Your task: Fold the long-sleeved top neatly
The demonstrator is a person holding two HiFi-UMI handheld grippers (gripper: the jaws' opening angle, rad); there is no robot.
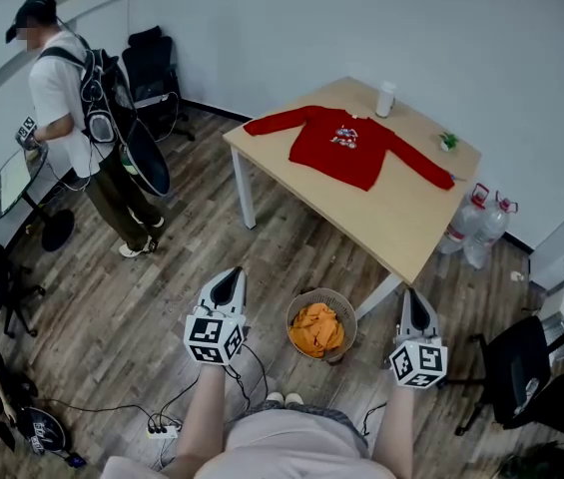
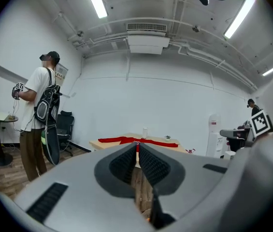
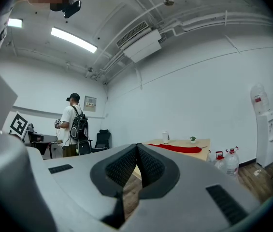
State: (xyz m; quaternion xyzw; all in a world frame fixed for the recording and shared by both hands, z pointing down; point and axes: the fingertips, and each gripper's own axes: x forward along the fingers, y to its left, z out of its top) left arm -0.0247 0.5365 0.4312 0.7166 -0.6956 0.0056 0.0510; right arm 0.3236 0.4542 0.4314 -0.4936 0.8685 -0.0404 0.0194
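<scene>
A red long-sleeved top (image 1: 353, 145) lies spread flat, sleeves out, on the far half of a light wooden table (image 1: 401, 218). The same top (image 2: 136, 140) shows as a thin red strip in the left gripper view, and the top (image 3: 177, 149) is also in the right gripper view. My left gripper (image 1: 228, 283) and right gripper (image 1: 414, 305) hang over the floor well short of the table, both shut and empty. Their jaws meet at the tips in each gripper view: left gripper (image 2: 137, 144), right gripper (image 3: 137, 145).
A wicker basket (image 1: 306, 302) with orange cloth stands on the floor between my grippers, by a table leg. A white cup (image 1: 385, 99) and a small plant (image 1: 448, 141) sit on the table. Water bottles (image 1: 479, 226) stand at the right. A person (image 1: 82, 128) stands far left near chairs.
</scene>
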